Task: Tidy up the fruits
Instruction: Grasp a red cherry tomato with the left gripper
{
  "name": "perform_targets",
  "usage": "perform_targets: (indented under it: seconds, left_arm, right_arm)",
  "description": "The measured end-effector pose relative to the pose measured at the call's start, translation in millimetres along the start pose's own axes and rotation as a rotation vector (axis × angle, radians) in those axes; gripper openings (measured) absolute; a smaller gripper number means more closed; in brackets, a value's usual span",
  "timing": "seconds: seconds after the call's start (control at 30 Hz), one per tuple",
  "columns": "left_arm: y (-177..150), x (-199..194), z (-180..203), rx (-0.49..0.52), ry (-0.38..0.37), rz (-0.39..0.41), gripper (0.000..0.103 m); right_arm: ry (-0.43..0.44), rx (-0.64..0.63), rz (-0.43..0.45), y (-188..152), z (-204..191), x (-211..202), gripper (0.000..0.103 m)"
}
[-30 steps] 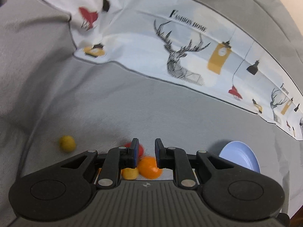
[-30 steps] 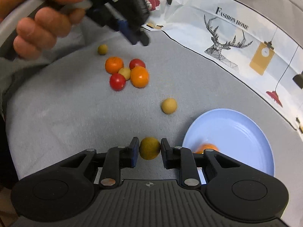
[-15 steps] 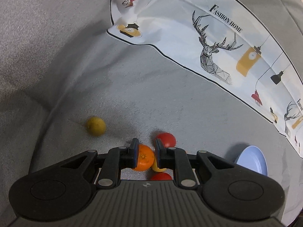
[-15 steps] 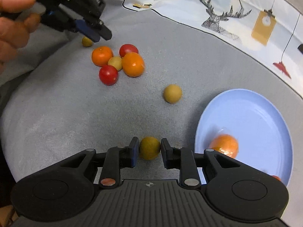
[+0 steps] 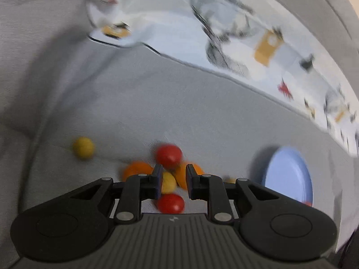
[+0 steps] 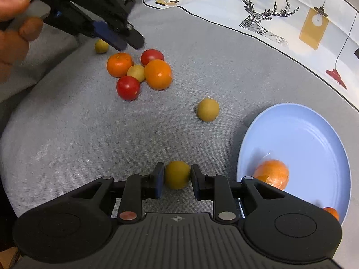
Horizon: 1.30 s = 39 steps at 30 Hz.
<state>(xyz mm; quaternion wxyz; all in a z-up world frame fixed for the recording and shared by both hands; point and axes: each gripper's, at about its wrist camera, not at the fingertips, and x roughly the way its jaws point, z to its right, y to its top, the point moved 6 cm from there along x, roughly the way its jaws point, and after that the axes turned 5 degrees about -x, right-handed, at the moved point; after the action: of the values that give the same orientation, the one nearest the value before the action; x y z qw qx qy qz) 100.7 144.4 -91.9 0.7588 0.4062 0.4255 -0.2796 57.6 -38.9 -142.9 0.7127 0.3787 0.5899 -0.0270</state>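
My right gripper (image 6: 176, 176) is shut on a yellow-green fruit (image 6: 177, 174), held just left of the blue plate (image 6: 309, 134). The plate holds an orange (image 6: 272, 174). My left gripper (image 5: 172, 180) is open and empty, hovering above a cluster: two oranges (image 6: 119, 64) (image 6: 158, 74), two red tomatoes (image 6: 128, 87) (image 6: 152, 56) and a small yellow fruit (image 6: 136, 72). In the right wrist view the left gripper (image 6: 125, 41) sits just above and left of that cluster. The left wrist view is blurred.
A lone yellow fruit (image 6: 208, 109) lies between cluster and plate. Another small yellow fruit (image 6: 101, 46) lies far left, also in the left wrist view (image 5: 83, 147). A white printed cloth (image 6: 280, 11) covers the back; grey fabric (image 6: 67, 134) lies underneath.
My left gripper has shifted sideways over the cluster, now above the small yellow fruit rather than the orange. My right gripper, holding its fruit, has moved closer to the plate.
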Motion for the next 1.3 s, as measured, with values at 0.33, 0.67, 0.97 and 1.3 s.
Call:
perform_targets:
  seconds: [0.33,0.67,0.97,1.3]
  left_arm:
    - [-33,22,17,0.190,0.090,-0.100,0.043]
    - [-46,36,31,0.291,0.122,-0.137,0.038]
    - [-39,26,38,0.311,0.131,-0.064,0.032]
    - [-30,10,55,0.274,0.072,0.046,0.032]
  right_arm:
    - [-0.002,-0.003,-0.001,1,-2,0,0.027]
    - [-0.007,-0.001,0.007,2,-1,-4,0.027]
    - [-0.031,0.041,0.076,8,4,-19,0.027]
    - [-0.108,0.185,0.205,17,37,-42,0.027]
